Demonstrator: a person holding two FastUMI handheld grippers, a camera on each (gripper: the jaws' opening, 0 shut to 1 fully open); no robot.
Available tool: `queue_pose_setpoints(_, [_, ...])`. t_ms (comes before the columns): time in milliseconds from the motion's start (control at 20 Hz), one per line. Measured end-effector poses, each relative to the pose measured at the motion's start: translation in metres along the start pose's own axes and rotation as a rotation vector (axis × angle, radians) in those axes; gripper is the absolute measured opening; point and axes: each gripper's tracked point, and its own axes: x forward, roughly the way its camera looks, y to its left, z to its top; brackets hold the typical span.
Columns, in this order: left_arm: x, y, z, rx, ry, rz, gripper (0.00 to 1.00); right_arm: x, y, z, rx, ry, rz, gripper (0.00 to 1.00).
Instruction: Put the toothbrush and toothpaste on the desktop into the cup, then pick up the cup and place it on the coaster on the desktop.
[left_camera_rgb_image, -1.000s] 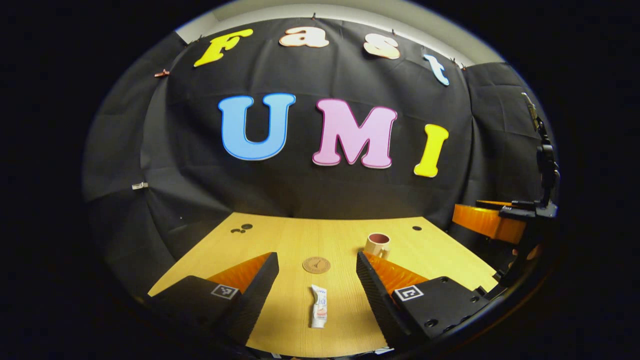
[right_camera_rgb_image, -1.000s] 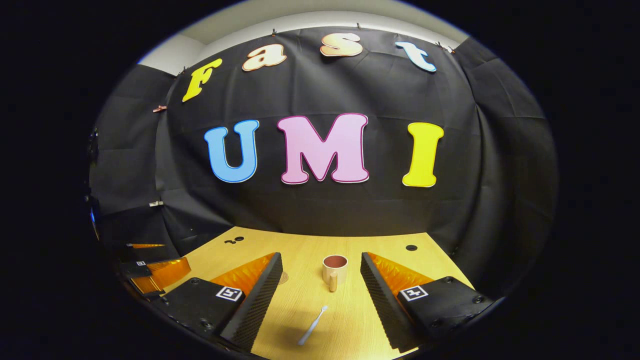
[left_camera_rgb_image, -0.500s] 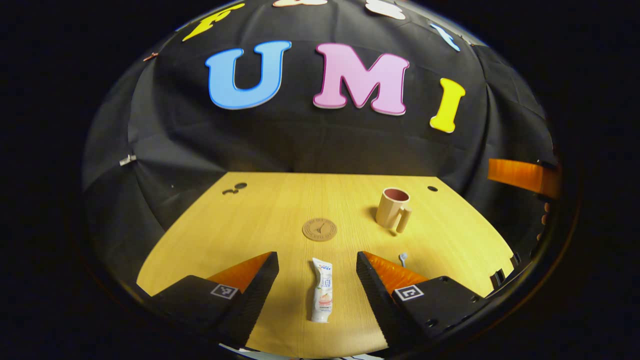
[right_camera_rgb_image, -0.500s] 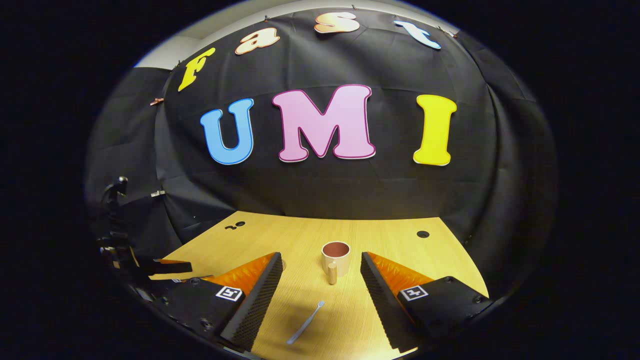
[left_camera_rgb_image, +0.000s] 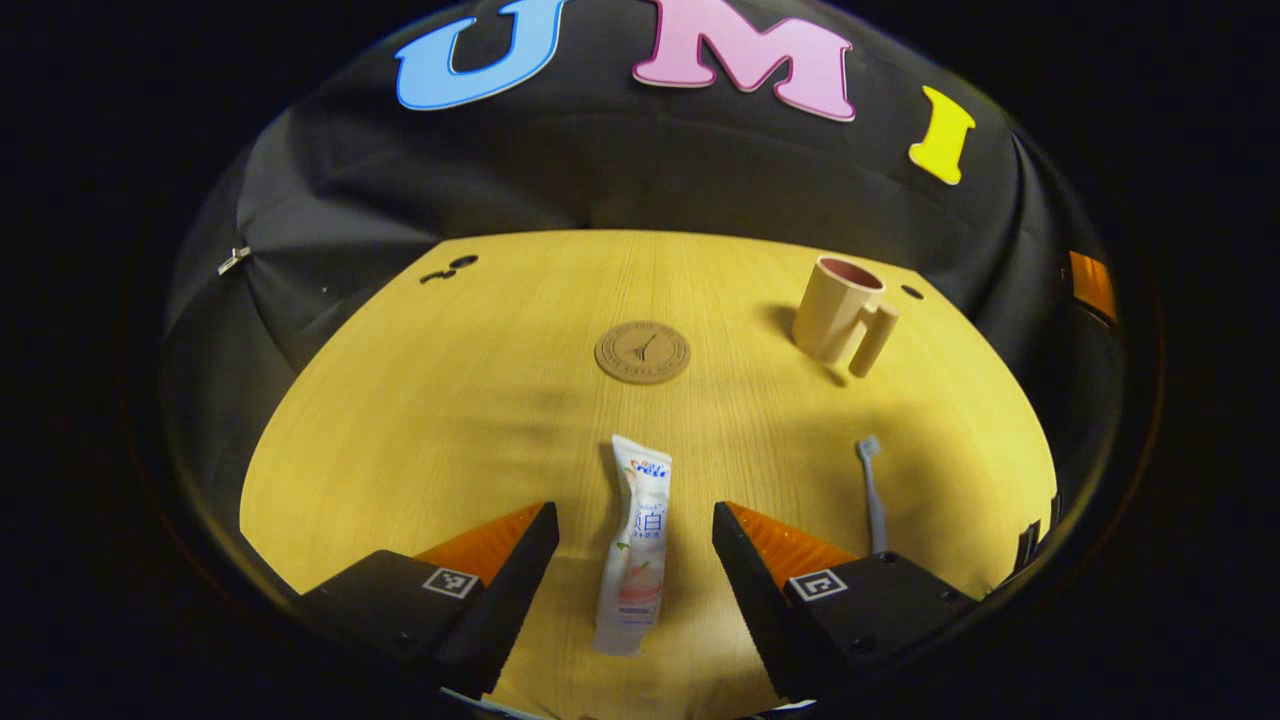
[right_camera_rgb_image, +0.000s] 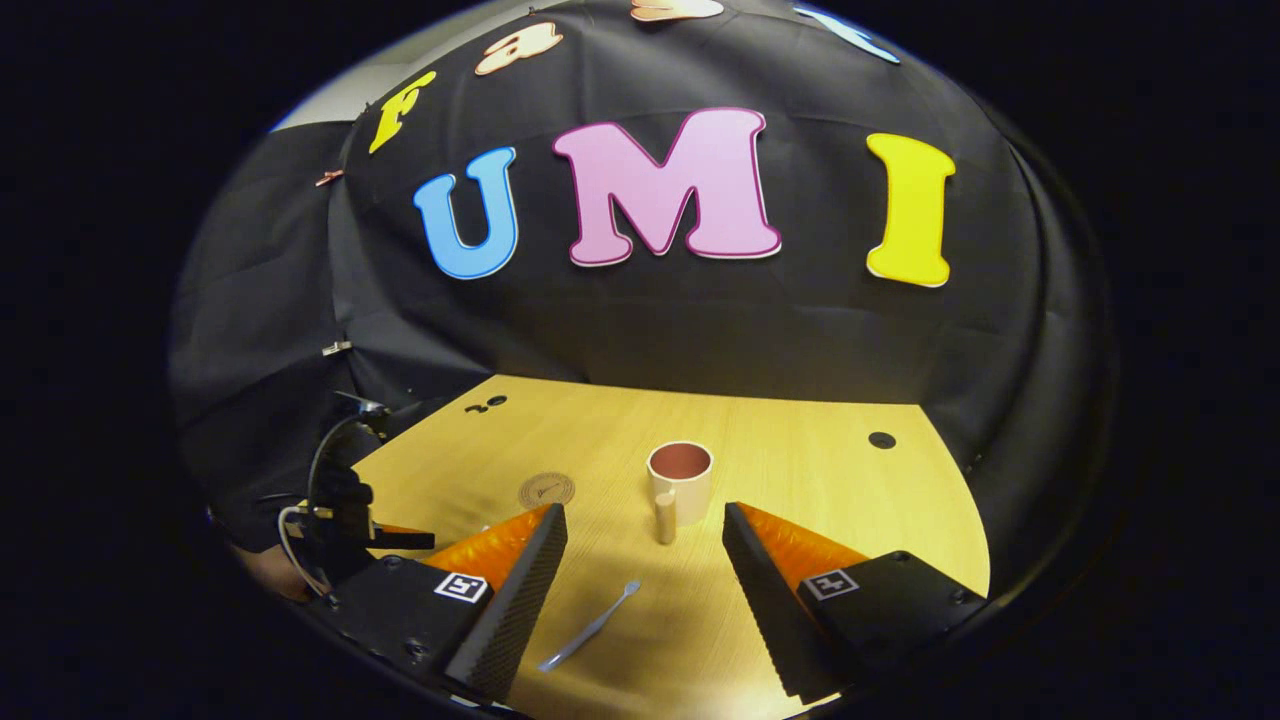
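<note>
Both claws are spread wide and hold nothing. Left gripper (left_camera_rgb_image: 635, 535) hangs over the toothpaste tube (left_camera_rgb_image: 634, 545), its 2 fingers standing either side of the tube's lower half without touching it; right gripper (right_camera_rgb_image: 643, 540) brackets the toothbrush (right_camera_rgb_image: 590, 628), which lies slanted on the desktop (left_camera_rgb_image: 450, 400) toward that gripper's left finger.

The step in hand looks like the first pickup. For the tube, I judge it best to come straight down, centre the fingers across the flat body, and close gently, since a soft tube squashes and slips. The thin toothbrush probably needs the fingers turned square to its handle.

The cup (left_camera_rgb_image: 838, 318) stands upright toward the far right edge, handle facing the near edge; the coaster (left_camera_rgb_image: 642, 352) lies mid-tabletop, well apart from it.
</note>
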Motion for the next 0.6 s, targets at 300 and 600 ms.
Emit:
queue_pose_setpoints(300, [0.019,-0.002,-0.011,0.015,0.075,0.032,0.92,0.016,0.002,-0.023,-0.009,0.053,0.074,0.97])
queue_pose_setpoints(600, [0.029,-0.004,-0.018,0.026,0.108,-0.014,0.79,0.021,-0.001,-0.069,0.076,0.185,0.011,0.99])
